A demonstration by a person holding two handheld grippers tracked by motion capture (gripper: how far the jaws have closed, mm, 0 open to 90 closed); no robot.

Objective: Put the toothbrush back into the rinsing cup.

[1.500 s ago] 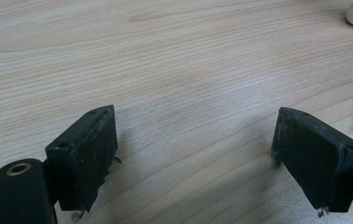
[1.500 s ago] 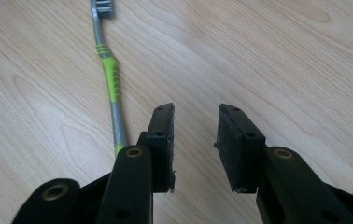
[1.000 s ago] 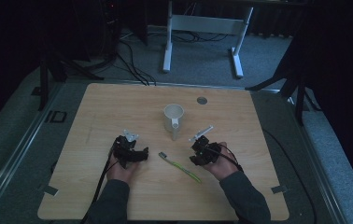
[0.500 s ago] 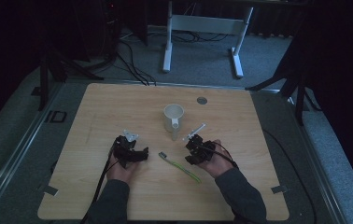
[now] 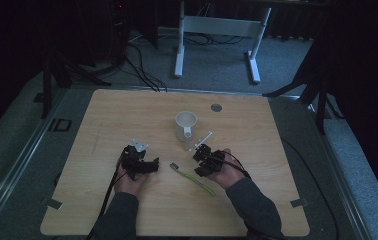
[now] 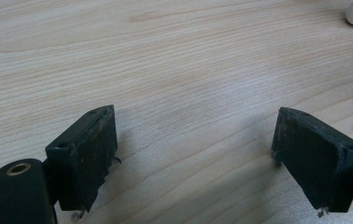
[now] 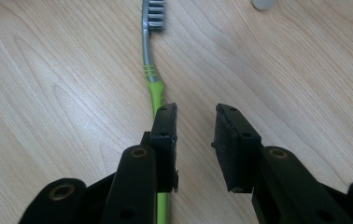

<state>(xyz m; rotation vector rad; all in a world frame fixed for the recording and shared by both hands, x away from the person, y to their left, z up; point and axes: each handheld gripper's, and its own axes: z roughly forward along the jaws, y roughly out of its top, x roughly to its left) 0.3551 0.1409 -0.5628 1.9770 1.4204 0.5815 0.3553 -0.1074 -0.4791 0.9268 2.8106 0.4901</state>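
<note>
- High view, from above the person's side: two hands rest on a pale wooden counter (image 5: 127, 110), each with a black hand-held gripper.
- Left hand-held gripper (image 5: 147, 166) lies low on the counter, its jaws standing wide apart with bare wood grain between them, as the left gripper view (image 6: 193, 154) shows; it is released and holds nothing.
- Right hand-held gripper (image 5: 200, 162) sits a short way across from the left one, with a green toothbrush (image 5: 193, 178) lying flat on the counter between the two hands.
- Right gripper view: the toothbrush (image 7: 151, 70) runs straight ahead of the right hand-held gripper (image 7: 194, 119), bristle head at the far end, green handle passing under and just outside one of the jaws rather than through the gap.
- Jaws of the right hand-held gripper have just been closing and now stand a narrow gap apart, with bare counter between the pads; the pads press on nothing, so the tool is still released.
- White mug (image 5: 185, 125) stands upright beyond the right hand-held gripper, near its tips but apart from them.
- Small round grey disc (image 5: 216, 107) is set in the counter farther off, past the mug.
- Dark sleeves cover both forearms, and a cable trails back from each tool.
</note>
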